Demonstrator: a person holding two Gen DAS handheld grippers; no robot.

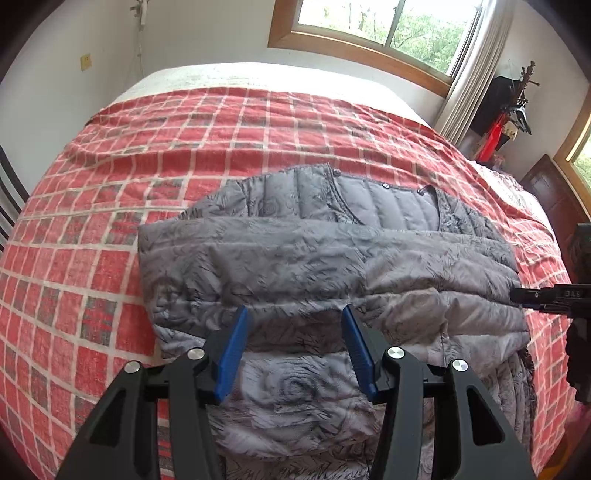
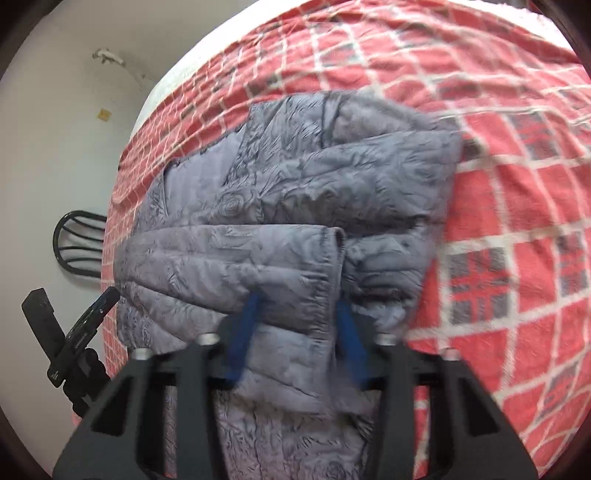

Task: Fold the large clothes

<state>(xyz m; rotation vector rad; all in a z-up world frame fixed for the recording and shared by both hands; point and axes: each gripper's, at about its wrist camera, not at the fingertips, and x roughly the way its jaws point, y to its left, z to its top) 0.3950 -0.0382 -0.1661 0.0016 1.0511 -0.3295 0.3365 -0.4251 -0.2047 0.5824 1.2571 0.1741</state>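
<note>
A grey quilted jacket with a rose print lies on the red checked bedspread, its sleeves folded across the body and the collar at the far side. My left gripper is open, blue pads just above the jacket's near part. The right gripper's black body shows at the right edge of the left wrist view. In the right wrist view the jacket fills the middle, and my right gripper is open over a folded sleeve cuff; the view is blurred.
The bed runs to a white wall and a wood-framed window with a curtain. A coat stand with hangers and a dark headboard are at right. A black chair back stands beside the bed.
</note>
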